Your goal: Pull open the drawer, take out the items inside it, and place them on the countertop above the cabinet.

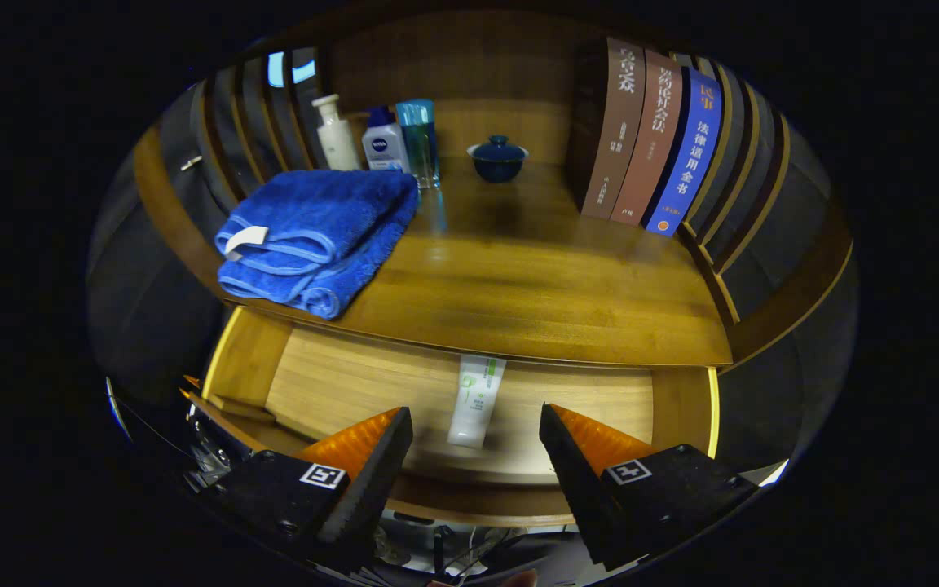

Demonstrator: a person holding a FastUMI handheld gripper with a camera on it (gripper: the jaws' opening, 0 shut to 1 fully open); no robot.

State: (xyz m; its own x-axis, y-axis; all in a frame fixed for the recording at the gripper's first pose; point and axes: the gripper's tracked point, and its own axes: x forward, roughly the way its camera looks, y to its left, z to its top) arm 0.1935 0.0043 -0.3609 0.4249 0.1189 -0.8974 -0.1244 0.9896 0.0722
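The drawer (339,383) stands pulled open below the wooden countertop (518,285). On its pale floor lies a white tube with a green label (476,401), partly tucked under the countertop's front edge. My gripper (476,420) hovers above the drawer with its fingers spread wide, and the tube lies between and just ahead of the fingertips. Neither finger touches it. A folded blue towel (319,236) rests on the left part of the countertop.
At the back of the countertop stand a white pump bottle (334,133), a white-and-blue bottle (384,140) and a clear teal bottle (419,140). A dark blue lidded bowl (498,157) sits mid-back. Three upright books (650,139) line the right. Slatted side walls flank the counter.
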